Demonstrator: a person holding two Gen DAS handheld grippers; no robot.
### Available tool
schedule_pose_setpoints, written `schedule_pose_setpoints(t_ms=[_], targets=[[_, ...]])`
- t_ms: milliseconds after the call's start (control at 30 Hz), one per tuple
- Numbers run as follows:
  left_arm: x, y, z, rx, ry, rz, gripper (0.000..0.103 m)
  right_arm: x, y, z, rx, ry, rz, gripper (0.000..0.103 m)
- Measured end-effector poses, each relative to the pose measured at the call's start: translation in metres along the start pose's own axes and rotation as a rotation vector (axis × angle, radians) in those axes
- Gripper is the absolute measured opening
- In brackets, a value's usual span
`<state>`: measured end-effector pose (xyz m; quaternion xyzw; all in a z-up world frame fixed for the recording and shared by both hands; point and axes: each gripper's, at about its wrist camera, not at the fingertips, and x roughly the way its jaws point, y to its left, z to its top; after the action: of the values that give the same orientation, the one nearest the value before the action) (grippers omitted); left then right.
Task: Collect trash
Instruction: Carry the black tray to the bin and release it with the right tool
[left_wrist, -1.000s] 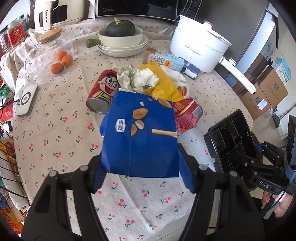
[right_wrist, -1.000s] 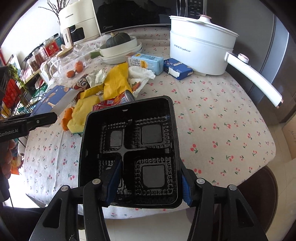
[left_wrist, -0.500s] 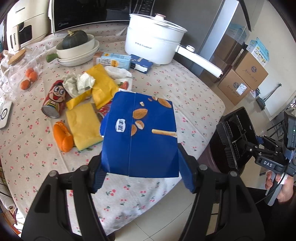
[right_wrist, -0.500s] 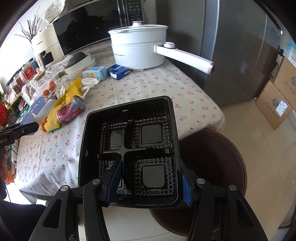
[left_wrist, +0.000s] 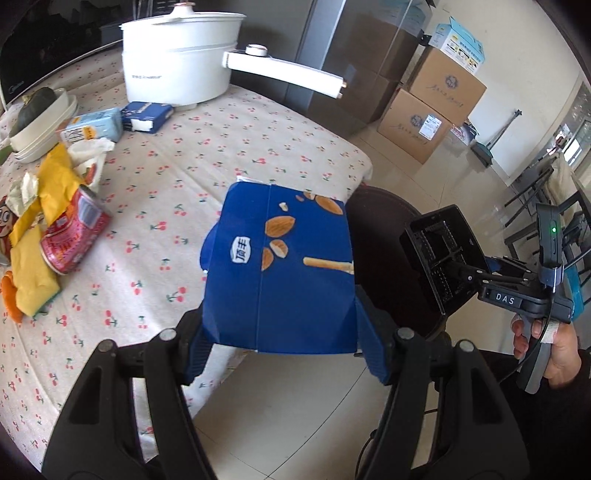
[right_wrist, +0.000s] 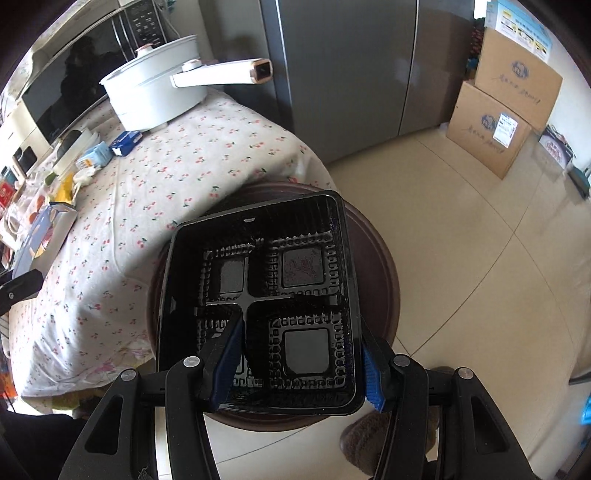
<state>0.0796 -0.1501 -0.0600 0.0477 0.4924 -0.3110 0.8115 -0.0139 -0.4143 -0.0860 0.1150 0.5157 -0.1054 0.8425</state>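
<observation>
We carry a black tray (right_wrist: 258, 306) clenched in our right hand-held gripper (right_wrist: 299, 369) directly over the brown bin (right_wrist: 373, 266), while our left hand-held gripper (left_wrist: 280, 339), grasping the blue box (left_wrist: 280, 273), has that bin at two o'clock.

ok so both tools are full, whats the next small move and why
Probably lower the right tool a little and let go. Its black four-compartment plastic tray already hangs over the round dark brown bin beside the cherry-print tablecloth table. The left tool, gripping the blue cardboard snack box, sits nearer the table edge, so it likely follows.
</observation>
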Motion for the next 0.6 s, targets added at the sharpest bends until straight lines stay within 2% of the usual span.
schedule_pose_setpoints(t_ms=[333,367,400,433,467,600], targets=[[0.051,-0.052,0.004,0.104,0.043,-0.095,0.069,0.012,-0.018,-0.007,0.011,0.034,-0.022,0.057],[0.054,-0.056,0.005,0.119,0.044,-0.097,0.072,0.012,-0.02,-0.008,0.011,0.036,-0.023,0.057],[0.058,-0.06,0.005,0.131,0.056,-0.092,0.076,0.016,-0.02,-0.006,0.012,0.038,-0.024,0.057],[0.061,-0.063,0.006,0.138,0.06,-0.071,0.085,0.016,-0.021,-0.006,0.012,0.039,-0.025,0.057],[0.062,-0.065,0.006,0.144,0.055,-0.05,0.09,0.016,-0.021,-0.006,0.012,0.039,-0.026,0.057],[0.064,-0.062,0.007,0.155,0.062,0.018,0.094,0.018,-0.021,-0.004,0.009,0.041,-0.026,0.057]])
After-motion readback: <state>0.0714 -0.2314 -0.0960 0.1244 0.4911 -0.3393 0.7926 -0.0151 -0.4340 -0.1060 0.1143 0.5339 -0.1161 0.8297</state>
